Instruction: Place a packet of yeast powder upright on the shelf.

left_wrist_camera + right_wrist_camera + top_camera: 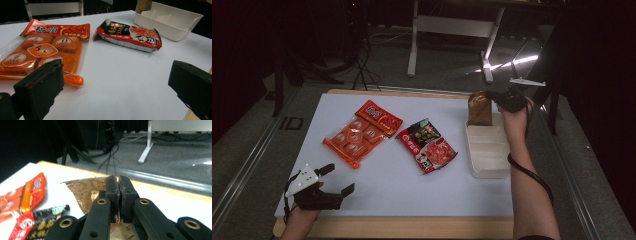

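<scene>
My right gripper [498, 100] is shut on the top edge of a gold-brown foil packet [479, 109], which stands upright at the far end of the white divided tray [488, 167]. In the right gripper view the jaws pinch the crinkled packet [85, 188] with my right gripper [118, 181] closed tight. My left gripper [337, 179] rests at the table's near left corner, open and empty; in its own view my left gripper [117, 80] stands wide over bare table. An orange snack pack [361, 133] and a red-and-black packet [428, 145] lie mid-table.
The orange snack pack [42, 52] lies just beyond the left gripper's left jaw, the red-and-black packet [130, 35] farther off, the tray [172, 30] behind it. White table legs [414, 45] and cables stand on the floor beyond the table's far edge.
</scene>
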Available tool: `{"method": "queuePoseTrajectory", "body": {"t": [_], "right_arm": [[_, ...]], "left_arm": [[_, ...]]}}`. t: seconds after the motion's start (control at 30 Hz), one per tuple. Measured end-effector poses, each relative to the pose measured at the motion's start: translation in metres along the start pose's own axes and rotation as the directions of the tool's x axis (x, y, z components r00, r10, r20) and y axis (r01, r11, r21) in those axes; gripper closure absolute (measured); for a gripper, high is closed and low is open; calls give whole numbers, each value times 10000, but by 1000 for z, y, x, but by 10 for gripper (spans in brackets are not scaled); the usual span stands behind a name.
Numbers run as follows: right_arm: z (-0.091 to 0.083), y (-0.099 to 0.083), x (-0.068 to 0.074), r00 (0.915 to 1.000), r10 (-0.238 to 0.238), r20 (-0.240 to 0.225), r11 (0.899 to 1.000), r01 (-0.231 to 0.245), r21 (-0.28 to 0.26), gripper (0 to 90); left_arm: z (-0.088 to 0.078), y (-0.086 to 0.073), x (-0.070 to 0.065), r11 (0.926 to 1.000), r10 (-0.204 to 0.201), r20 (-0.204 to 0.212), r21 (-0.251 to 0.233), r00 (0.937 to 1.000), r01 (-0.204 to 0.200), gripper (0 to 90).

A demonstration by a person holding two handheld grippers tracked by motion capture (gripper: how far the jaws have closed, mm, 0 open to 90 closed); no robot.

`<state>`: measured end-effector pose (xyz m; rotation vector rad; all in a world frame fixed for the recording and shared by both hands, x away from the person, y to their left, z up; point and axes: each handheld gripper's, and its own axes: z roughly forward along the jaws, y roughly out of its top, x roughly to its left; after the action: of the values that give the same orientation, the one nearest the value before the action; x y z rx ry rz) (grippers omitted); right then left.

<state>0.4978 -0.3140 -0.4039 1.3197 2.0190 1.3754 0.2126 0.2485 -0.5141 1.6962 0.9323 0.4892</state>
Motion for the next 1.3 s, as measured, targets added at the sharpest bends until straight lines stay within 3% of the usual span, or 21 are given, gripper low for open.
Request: {"method": "queuePoseTrajectory", "body": {"t": [0.17,0.37,0.43,0.63,0.83,0.9,0.93,1.1,1.3], "right_arm": [[-5,-9,-9,9985,294,456,9995,-289,-115,861],[-12,-10,-13,9944,717,771,9974,-713,-72,776],[-15,-8,-11,9942,711,809,9975,-705,-105,709],[-24,1,1,9959,122,898,9999,-115,-90,528],[-30,8,14,9947,-13,1025,9998,34,-200,464],[-32,9,16,9955,5,951,9996,20,-266,463],[-36,11,25,9950,-224,976,9984,273,-491,437],[-42,18,44,9958,-611,683,9952,660,-717,428],[-43,17,67,9955,-939,-122,9925,926,-792,417]], "left_arm": [[0,0,0,10000,-5,11,-11,10000,5,8],[1,0,0,10000,30,2,69,10000,-30,8],[1,0,0,10000,18,30,45,10000,-18,7],[0,0,0,9999,85,57,60,9999,-85,8],[1,0,0,10000,56,63,53,10000,-56,8],[1,0,0,10000,38,52,58,10000,-39,8],[1,0,0,10000,33,58,55,10000,-33,7],[0,0,0,10000,32,40,43,10000,-32,8],[0,0,0,9999,44,42,92,10000,-44,7]]}}
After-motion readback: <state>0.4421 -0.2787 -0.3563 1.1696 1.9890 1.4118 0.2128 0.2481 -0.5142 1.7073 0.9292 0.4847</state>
